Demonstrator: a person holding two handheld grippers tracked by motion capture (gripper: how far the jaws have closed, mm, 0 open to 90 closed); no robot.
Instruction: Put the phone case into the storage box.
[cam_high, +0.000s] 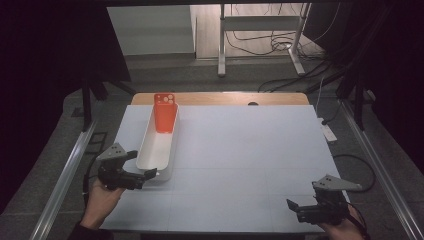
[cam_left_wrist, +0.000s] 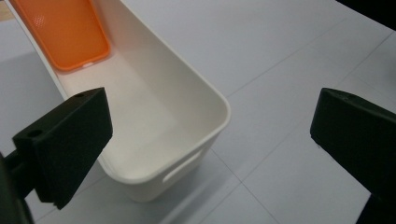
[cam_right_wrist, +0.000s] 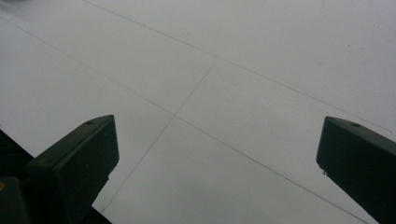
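A long white bin (cam_high: 150, 159) lies on the white table (cam_high: 240, 150), running away from me at the left. An orange phone case (cam_high: 165, 112) leans in its far end; the left gripper view shows the case (cam_left_wrist: 70, 35) at the top left inside the bin (cam_left_wrist: 205, 100). My left gripper (cam_high: 148, 176) is open at the bin's near end, one jaw over the bin's inside and the other over the table. My right gripper (cam_high: 291, 206) hovers open above the table's near right corner, nothing between its jaws.
A wooden strip (cam_high: 220, 98) edges the table's far side. Metal rails (cam_high: 70, 165) run along both sides. Beyond the table stand a desk frame (cam_high: 260, 30) and loose cables (cam_high: 295, 75) on the floor. A power strip (cam_high: 327, 131) lies off the right edge.
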